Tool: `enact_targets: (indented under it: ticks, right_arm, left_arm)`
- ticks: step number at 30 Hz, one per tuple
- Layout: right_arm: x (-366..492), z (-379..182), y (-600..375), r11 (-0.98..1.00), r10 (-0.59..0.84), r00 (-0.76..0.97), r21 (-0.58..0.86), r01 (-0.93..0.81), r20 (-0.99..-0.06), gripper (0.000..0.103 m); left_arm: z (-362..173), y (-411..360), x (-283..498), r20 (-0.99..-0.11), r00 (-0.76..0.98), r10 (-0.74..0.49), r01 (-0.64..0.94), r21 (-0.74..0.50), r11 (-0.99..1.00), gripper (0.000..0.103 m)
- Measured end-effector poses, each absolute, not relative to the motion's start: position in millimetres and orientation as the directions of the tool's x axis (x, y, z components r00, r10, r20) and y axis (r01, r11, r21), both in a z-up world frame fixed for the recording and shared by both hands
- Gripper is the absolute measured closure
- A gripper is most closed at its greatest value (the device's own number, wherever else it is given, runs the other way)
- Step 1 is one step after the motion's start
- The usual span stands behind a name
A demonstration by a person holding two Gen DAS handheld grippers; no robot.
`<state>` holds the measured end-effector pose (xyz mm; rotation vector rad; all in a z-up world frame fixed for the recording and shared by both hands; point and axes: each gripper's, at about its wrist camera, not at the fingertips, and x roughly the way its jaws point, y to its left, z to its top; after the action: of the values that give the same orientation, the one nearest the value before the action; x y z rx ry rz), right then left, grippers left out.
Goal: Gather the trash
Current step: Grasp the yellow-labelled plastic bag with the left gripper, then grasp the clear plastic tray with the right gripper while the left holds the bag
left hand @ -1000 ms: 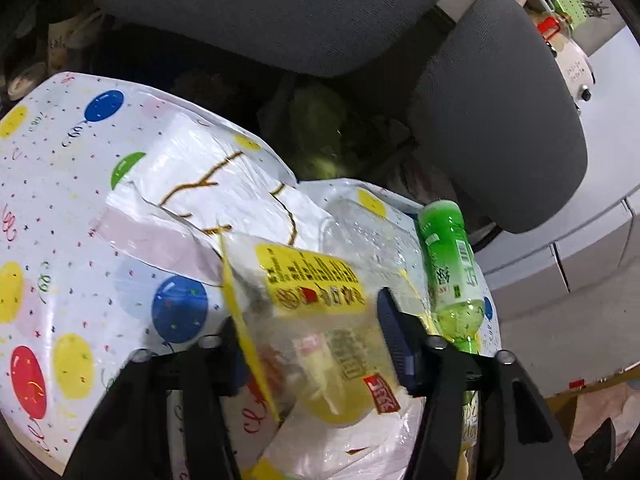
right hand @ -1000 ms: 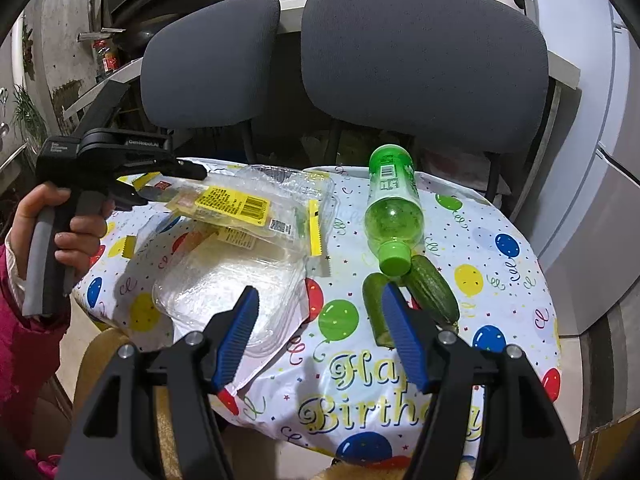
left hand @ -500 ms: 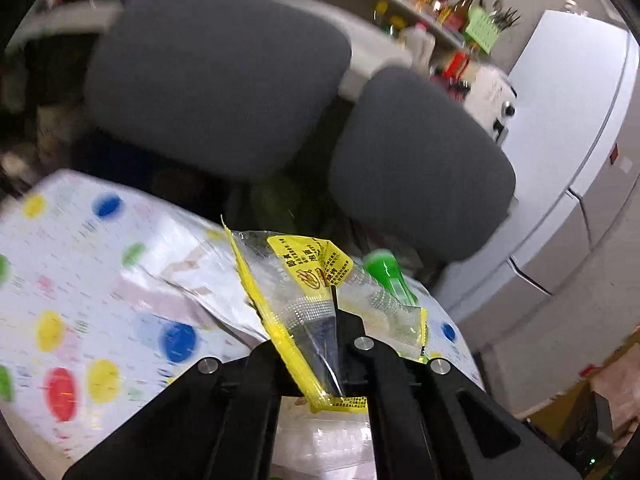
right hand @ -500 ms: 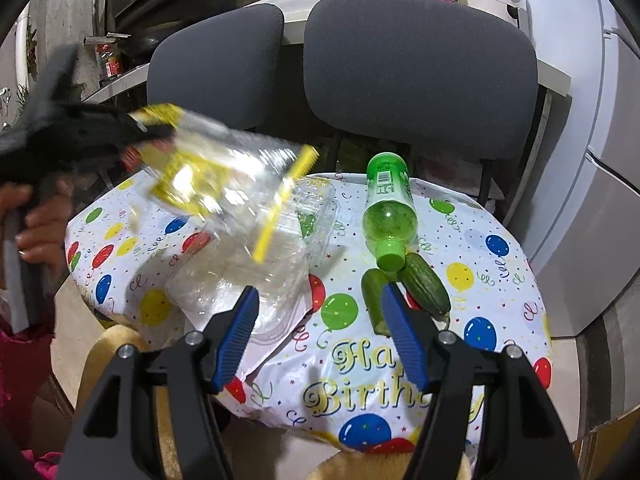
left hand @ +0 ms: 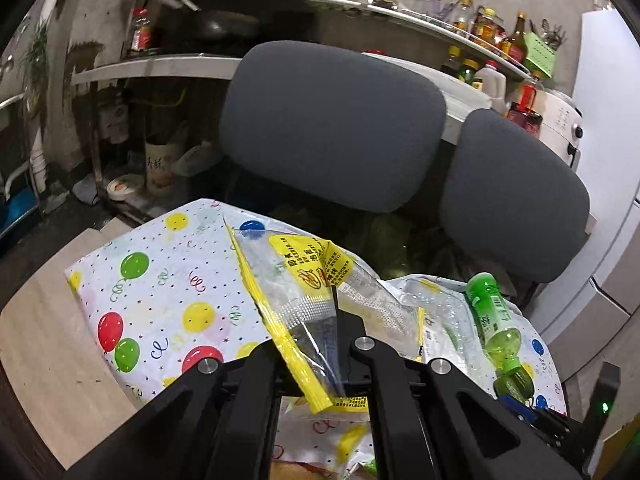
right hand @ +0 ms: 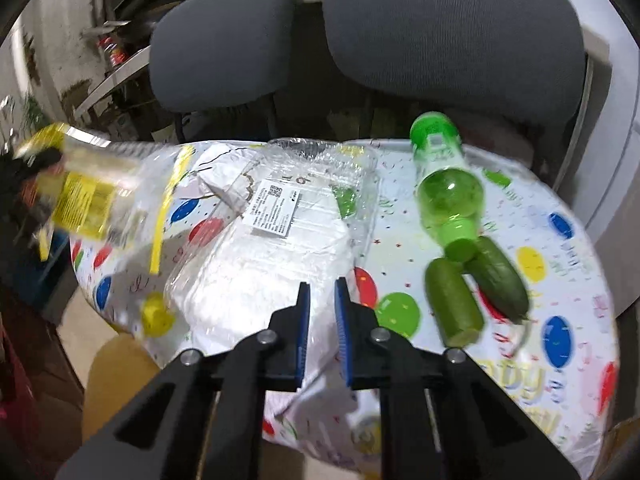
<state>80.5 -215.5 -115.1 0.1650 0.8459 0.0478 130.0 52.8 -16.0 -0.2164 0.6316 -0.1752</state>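
Note:
My left gripper [left hand: 320,344] is shut on a clear plastic bag with yellow edges and a yellow label [left hand: 304,292], held above the table; the bag also shows blurred at the left of the right wrist view [right hand: 100,196]. My right gripper [right hand: 320,320] has its blue pads nearly closed, a narrow gap between them, at the near edge of a clear plastic clamshell tray [right hand: 280,240] with a white label. I cannot tell whether it pinches the tray. A green bottle [right hand: 444,184] lies on the balloon tablecloth [right hand: 560,280].
Two cucumber pieces [right hand: 476,292] lie by the bottle's cap. Two grey chair backs [left hand: 332,120] stand behind the table. A shelf of bottles and jars [left hand: 480,28] runs along the back wall. A white appliance [left hand: 560,124] is at right.
My left gripper closed on the yellow-edged bag and lifted it off the table to the left. My right gripper moved forward to the clamshell tray and its jaws closed from wide open.

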Motion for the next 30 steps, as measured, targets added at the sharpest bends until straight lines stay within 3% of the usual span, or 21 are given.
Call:
enact_targets:
  ticks: [9, 14, 20, 21, 23, 25, 30]
  right_arm:
    - [119.4, -136.9, -221.2, 0.978, 0.068, 0.609, 0.174, 0.118, -0.790, 0.090]
    - [128.0, -142.8, -223.8, 0.973, 0.079, 0.589, 0.192, 0.131, -0.804, 0.080]
    - [140.8, -147.9, -224.7, 0.961, 0.116, 0.574, 0.237, 0.140, -0.811, 0.079]
    - [141.9, -147.2, -225.7, 0.959, 0.121, 0.576, 0.245, 0.142, -0.809, 0.079]
    - [140.3, -141.5, -227.9, 0.955, 0.121, 0.597, 0.257, 0.148, -0.793, 0.092]
    - [136.0, -129.5, -232.6, 0.944, 0.139, 0.634, 0.296, 0.148, -0.761, 0.096]
    - [126.3, -97.1, -234.4, 0.946, 0.126, 0.697, 0.296, 0.129, -0.706, 0.097]
  left_arm:
    - [-27.7, 56.9, 134.2, -0.568, 0.795, -0.213, 0.086, -0.242, 0.966, 0.102]
    - [-34.4, 56.5, 136.4, -0.582, 0.785, -0.212, 0.084, -0.239, 0.967, 0.101]
    - [-36.8, 56.0, 134.7, -0.591, 0.779, -0.211, 0.081, -0.240, 0.967, 0.101]
    - [-36.4, 56.0, 133.9, -0.590, 0.779, -0.210, 0.081, -0.238, 0.968, 0.101]
    - [-34.5, 56.5, 131.6, -0.586, 0.784, -0.206, 0.079, -0.234, 0.969, 0.101]
    - [-31.0, 57.3, 129.2, -0.580, 0.790, -0.201, 0.077, -0.231, 0.970, 0.101]
    - [-17.8, 56.3, 120.4, -0.555, 0.807, -0.203, 0.085, -0.232, 0.969, 0.101]
